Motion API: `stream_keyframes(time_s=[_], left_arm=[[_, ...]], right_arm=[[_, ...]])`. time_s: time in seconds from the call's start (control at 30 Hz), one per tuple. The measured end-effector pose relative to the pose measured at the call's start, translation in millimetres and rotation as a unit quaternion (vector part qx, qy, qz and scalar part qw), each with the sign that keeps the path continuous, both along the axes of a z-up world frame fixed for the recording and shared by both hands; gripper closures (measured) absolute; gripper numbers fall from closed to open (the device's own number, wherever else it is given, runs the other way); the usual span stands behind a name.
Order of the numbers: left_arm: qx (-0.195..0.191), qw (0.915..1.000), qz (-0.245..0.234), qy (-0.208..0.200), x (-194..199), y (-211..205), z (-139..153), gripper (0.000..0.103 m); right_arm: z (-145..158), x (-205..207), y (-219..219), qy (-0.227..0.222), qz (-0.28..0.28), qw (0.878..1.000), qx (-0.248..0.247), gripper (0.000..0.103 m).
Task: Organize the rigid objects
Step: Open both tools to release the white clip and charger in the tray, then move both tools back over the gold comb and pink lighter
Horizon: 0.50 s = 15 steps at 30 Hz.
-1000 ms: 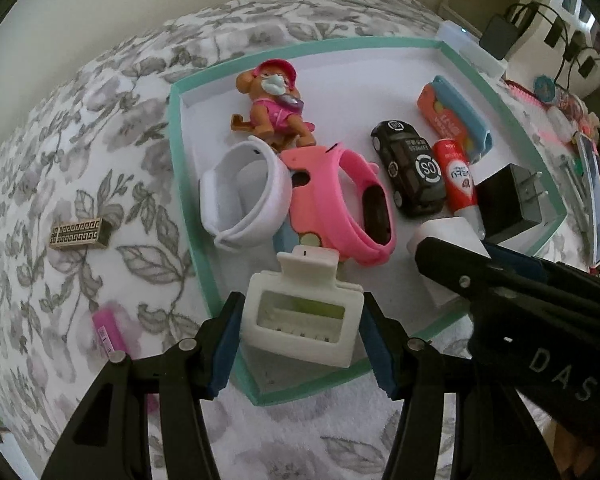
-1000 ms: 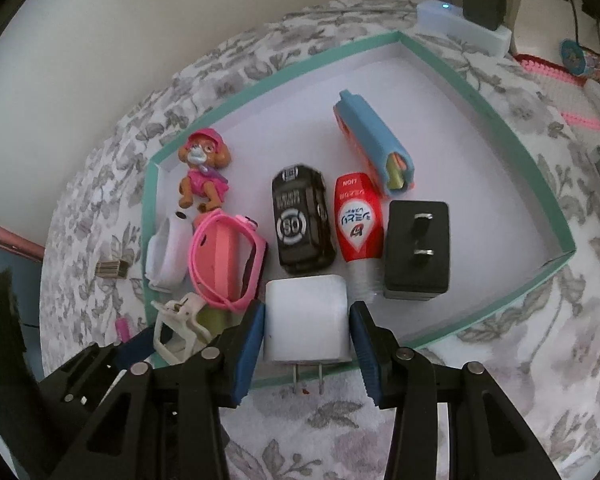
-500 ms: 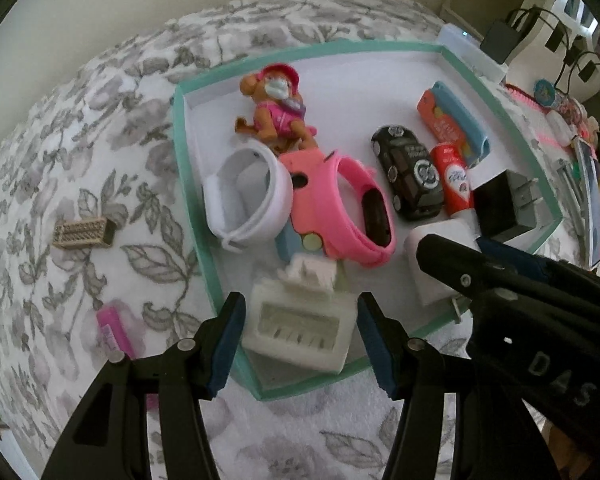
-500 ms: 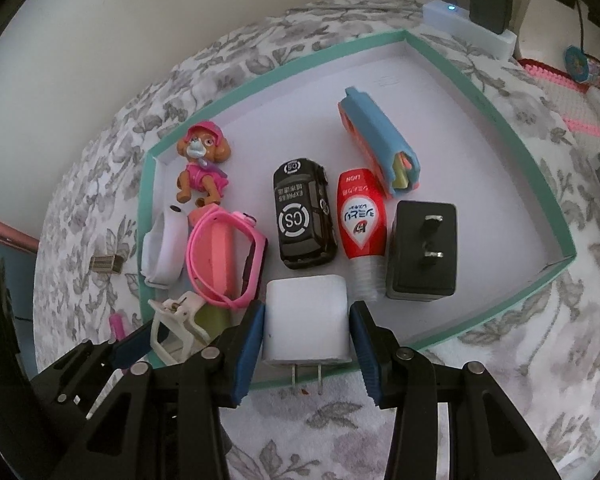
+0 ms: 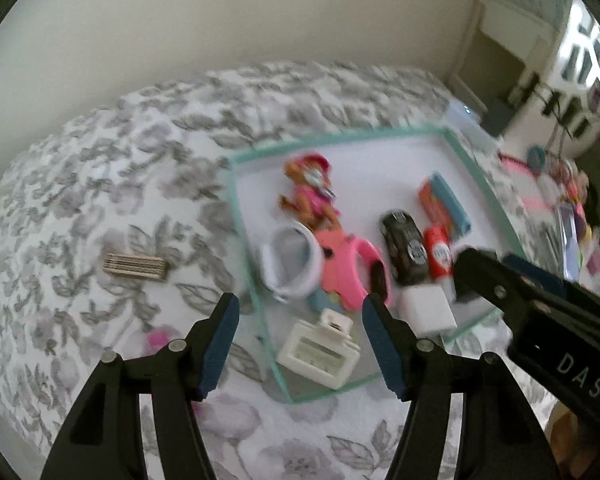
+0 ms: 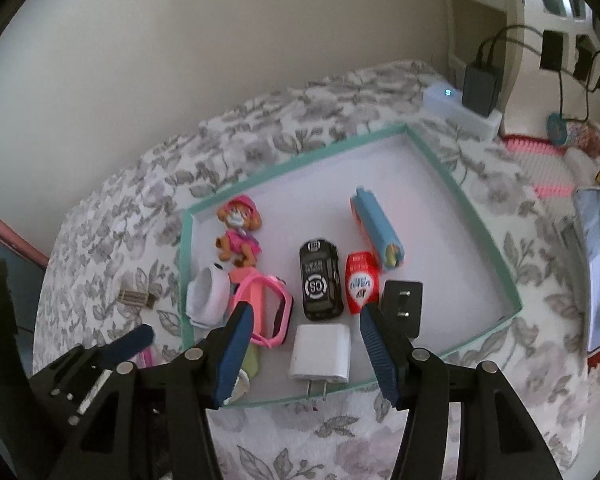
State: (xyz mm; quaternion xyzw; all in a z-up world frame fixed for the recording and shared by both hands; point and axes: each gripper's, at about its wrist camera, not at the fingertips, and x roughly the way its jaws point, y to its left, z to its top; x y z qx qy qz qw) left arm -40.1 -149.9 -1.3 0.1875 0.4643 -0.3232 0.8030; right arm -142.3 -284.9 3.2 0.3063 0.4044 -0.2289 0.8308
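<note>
**Both grippers clear of their objects, tray loaded**

We note the left gripper [image 5: 300,330] with its jaws opening; the ribbed blue pads [image 5: 220,344] touch nothing. The cream hair claw clip [image 5: 318,350] appears between them in the left wrist view but lies free in the near corner of the tray [image 5: 236,208]. It is boxy, matte plastic, with a row of short teeth inside its frame.

We note the right gripper [image 6: 306,356] with its jaws opening as well, and nothing gripped. The white charger cube [image 6: 321,354] sits between the pads [image 6: 236,350], apart from both. It is smooth and glossy with rounded edges, and its two metal prongs point at the tray's near wall.

The tray is shallow and rectangular, with a teal rim and a flat white floor. It rests on a soft cloth [image 6: 112,248] printed with grey leaves.

Other contents, all hard-looking:
- a toy pup figure [image 6: 238,238] in pink
- a white band [image 6: 206,296], curled into a loop
- a pink watch [image 6: 266,310] on its side, touching the band
- a glossy black toy car [image 6: 320,280]
- a red tube [image 6: 362,284]
- a black plug adapter [image 6: 404,304], blocky
- a blue and orange case [image 6: 376,232], elongated

Outside the tray, a small ridged tan block [image 5: 136,266] lies on the cloth.
</note>
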Motion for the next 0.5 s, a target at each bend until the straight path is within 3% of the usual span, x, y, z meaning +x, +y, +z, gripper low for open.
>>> stream_keyframes(time_s=[0.23, 0.3, 0.4, 0.47, 0.5], left_arm=[[-0.030, 0.9959, 0.082, -0.024, 30.7, 33.6, 21.9, 0.031], [-0.026, 0.9938, 0.103, -0.031, 39.8, 44.5, 24.1, 0.031], [-0.020, 0.9900, 0.135, -0.037, 52.9, 61.4, 24.5, 0.030], [-0.021, 0.9870, 0.156, -0.033, 61.7, 72.1, 22.8, 0.015], [-0.022, 0.9858, 0.164, -0.031, 64.7, 76.5, 21.9, 0.013]], right_arm=[[5.1, 1.6, 4.7, -0.004, 0.009, 1.000, -0.013, 0.041], [3.6, 4.7, 7.9, 0.001, 0.011, 1.000, -0.019, 0.030], [0.9, 9.1, 12.9, 0.007, 0.022, 0.999, -0.023, 0.022], [-0.5, 12.1, 17.0, 0.009, 0.028, 0.999, -0.031, 0.015], [-0.9, 13.3, 19.0, 0.011, 0.029, 0.999, -0.037, 0.013]])
